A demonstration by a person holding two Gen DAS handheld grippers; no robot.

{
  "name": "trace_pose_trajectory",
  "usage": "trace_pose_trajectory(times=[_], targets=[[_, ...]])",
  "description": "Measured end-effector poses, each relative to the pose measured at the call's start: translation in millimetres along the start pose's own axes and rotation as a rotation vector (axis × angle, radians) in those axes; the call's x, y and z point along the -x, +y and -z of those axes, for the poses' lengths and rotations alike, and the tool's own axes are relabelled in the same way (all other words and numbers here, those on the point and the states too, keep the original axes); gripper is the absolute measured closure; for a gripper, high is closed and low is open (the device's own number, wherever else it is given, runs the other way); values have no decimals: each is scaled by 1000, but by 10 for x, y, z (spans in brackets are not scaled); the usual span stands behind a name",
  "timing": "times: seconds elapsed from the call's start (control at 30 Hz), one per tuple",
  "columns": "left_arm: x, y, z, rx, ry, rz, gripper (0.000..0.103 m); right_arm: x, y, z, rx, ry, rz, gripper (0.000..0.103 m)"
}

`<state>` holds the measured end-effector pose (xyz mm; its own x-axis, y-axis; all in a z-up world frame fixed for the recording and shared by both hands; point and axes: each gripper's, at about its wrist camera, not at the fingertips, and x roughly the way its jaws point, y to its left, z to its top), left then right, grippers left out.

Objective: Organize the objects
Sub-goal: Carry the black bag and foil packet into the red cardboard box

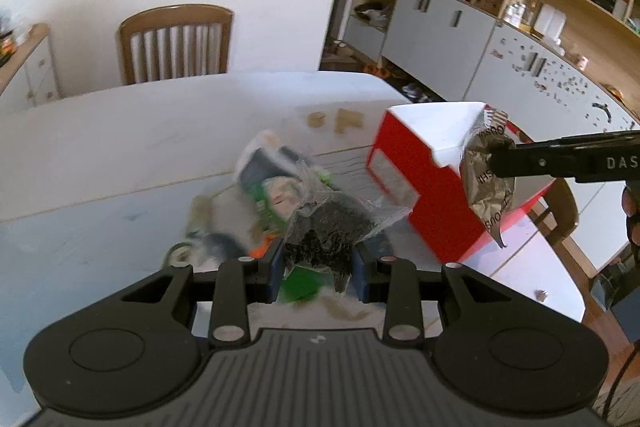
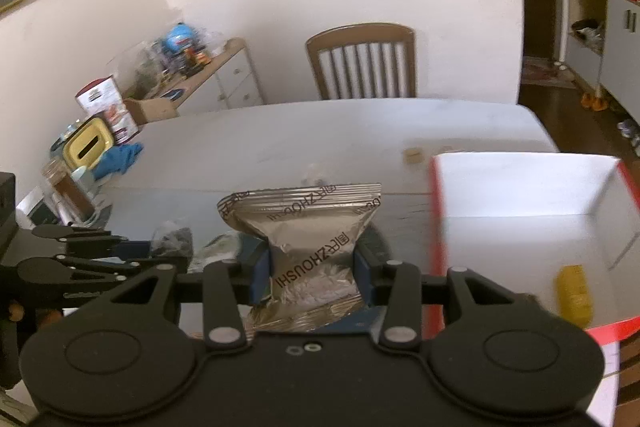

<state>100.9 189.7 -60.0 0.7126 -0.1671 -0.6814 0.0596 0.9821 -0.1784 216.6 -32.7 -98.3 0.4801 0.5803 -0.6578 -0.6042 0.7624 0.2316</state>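
My left gripper [image 1: 319,261] is shut on a clear plastic bag of dark bits [image 1: 326,227], held above a blurred pile of small packets [image 1: 272,187] on the white table [image 1: 120,131]. My right gripper [image 2: 312,273] is shut on a silver foil packet [image 2: 308,227] printed ZHOUSHI. In the left wrist view that silver packet [image 1: 486,183] hangs beside the open red box [image 1: 416,187], pinched by the right gripper [image 1: 498,159]. The red box [image 2: 520,187] has a white inside and a yellow packet [image 2: 574,293] lies on its floor. The left gripper [image 2: 156,249] shows at the left of the right wrist view.
A wooden chair [image 1: 176,43] stands behind the table's far edge. Small tan pieces [image 1: 336,119] lie on the table behind the box. A cluttered sideboard [image 2: 188,67] and a yellow container [image 2: 88,143] are at the left. Shelves and cabinets [image 1: 520,19] fill the right.
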Motion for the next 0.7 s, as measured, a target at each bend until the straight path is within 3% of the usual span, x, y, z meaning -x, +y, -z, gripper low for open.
trace_pose_trajectory(times=[0.7], targets=[[-989,-1439,-658,-115,76,74,69,404,-1629,51,-115,-43,189,61]])
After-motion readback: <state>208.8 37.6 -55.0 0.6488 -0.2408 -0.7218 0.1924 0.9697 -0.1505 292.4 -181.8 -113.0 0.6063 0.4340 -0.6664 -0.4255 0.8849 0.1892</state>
